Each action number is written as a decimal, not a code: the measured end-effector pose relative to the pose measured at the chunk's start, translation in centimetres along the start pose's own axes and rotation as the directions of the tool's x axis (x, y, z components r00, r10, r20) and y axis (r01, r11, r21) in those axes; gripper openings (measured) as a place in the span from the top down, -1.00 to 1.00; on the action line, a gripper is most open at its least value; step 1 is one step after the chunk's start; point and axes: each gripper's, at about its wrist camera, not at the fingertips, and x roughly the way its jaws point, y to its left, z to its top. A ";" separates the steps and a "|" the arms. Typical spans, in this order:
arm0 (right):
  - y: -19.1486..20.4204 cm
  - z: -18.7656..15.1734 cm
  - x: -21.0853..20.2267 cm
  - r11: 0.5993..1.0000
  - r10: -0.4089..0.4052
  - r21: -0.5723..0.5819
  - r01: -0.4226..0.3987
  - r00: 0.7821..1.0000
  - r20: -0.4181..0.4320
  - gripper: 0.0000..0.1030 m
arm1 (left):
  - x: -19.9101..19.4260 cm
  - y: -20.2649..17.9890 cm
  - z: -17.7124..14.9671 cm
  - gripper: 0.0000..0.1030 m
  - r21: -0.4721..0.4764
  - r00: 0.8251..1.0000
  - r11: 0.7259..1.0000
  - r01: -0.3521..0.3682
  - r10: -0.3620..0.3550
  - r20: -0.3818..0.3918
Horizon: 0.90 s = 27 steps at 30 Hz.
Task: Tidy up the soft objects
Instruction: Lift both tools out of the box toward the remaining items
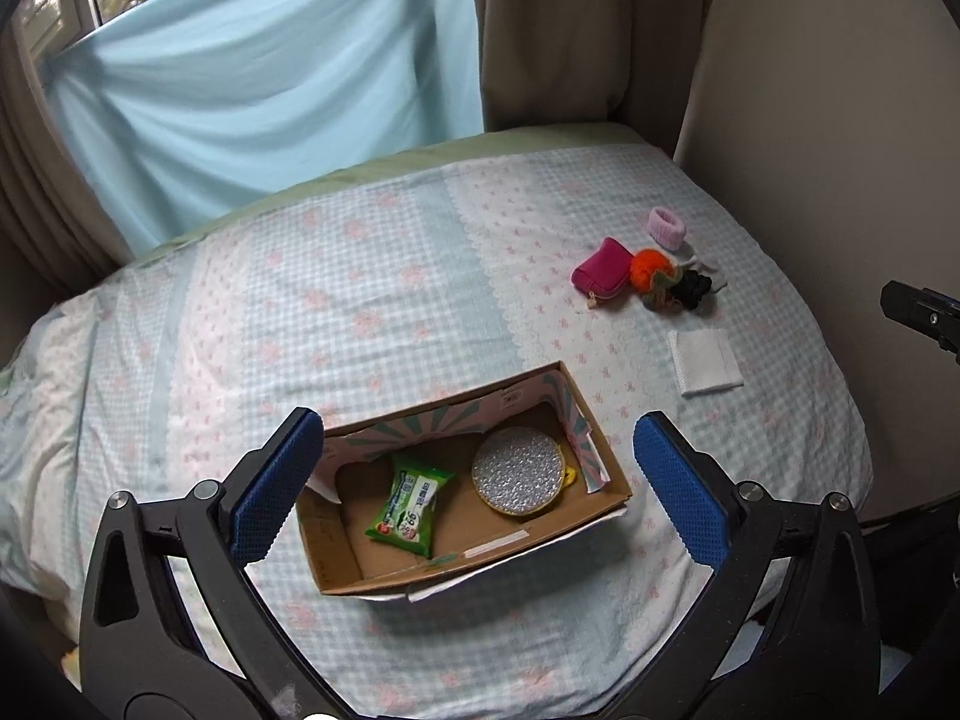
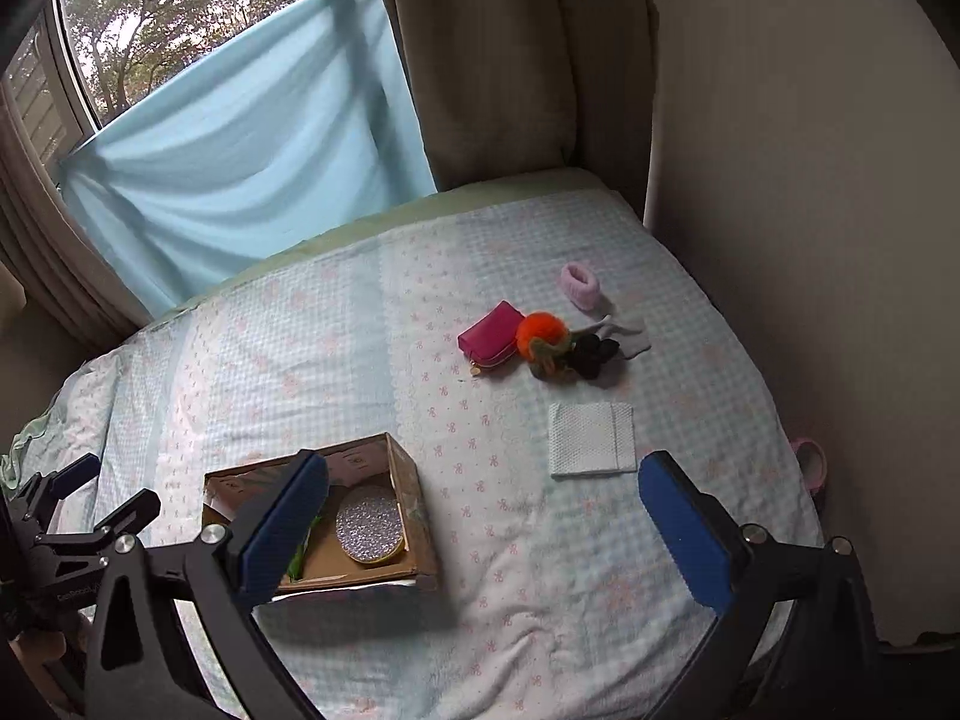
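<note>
1. In the left wrist view the left tongs (image 1: 474, 480) fill the bottom of the frame, spread wide and pinching nothing, with the cardboard box (image 1: 606, 450) showing between the blue pads. They hover over it, probably because it is the collecting place.
2. In the right wrist view the right tongs (image 2: 480, 528) sit at the bottom of the frame, also spread wide and empty, aimed across the bed (image 2: 540, 600) toward the loose items, which suggests this side does the fetching.
3. The box lies on the bed at lower centre of the left view. Inside it are a green wipes pack (image 1: 411, 504) lying flat and a round glittery compact (image 1: 519, 473) just beside it, so part of the sorting looks done.
4. Further up and to the right, a folded white cloth (image 2: 591, 438) lies flat on its own, the nearest item to the right tongs and likely the easiest next pick.
5. Beyond it, in the upper right of the frame, the remaining things cluster: a pink pouch (image 2: 489, 336), an orange pompom (image 2: 540, 330) touching it, a black scrunchie (image 2: 594, 354) on a grey sock (image 2: 630, 336), and a pale pink band (image 2: 579, 283) a little apart.
6. Farthest back hang a blue sheet (image 2: 240, 168) and beige curtains (image 2: 492, 60) over the window.
</note>
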 end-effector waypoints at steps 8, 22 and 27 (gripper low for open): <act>-8.9 2.2 0.6 0.995 0.019 -0.097 -0.016 0.999 0.030 -1.00 | 2.9 -8.0 4.9 -1.00 -0.054 1.000 0.998 0.029 -0.028 0.008; -14.1 7.9 7.9 0.933 0.160 -0.330 -0.141 0.987 0.031 -1.00 | 13.4 -14.0 10.2 -1.00 0.046 0.992 0.995 0.089 -0.084 -0.096; -14.1 8.7 11.8 0.904 0.186 -0.392 -0.169 0.982 0.007 -1.00 | 20.4 -15.6 11.9 -1.00 0.166 0.982 0.978 0.127 -0.101 -0.159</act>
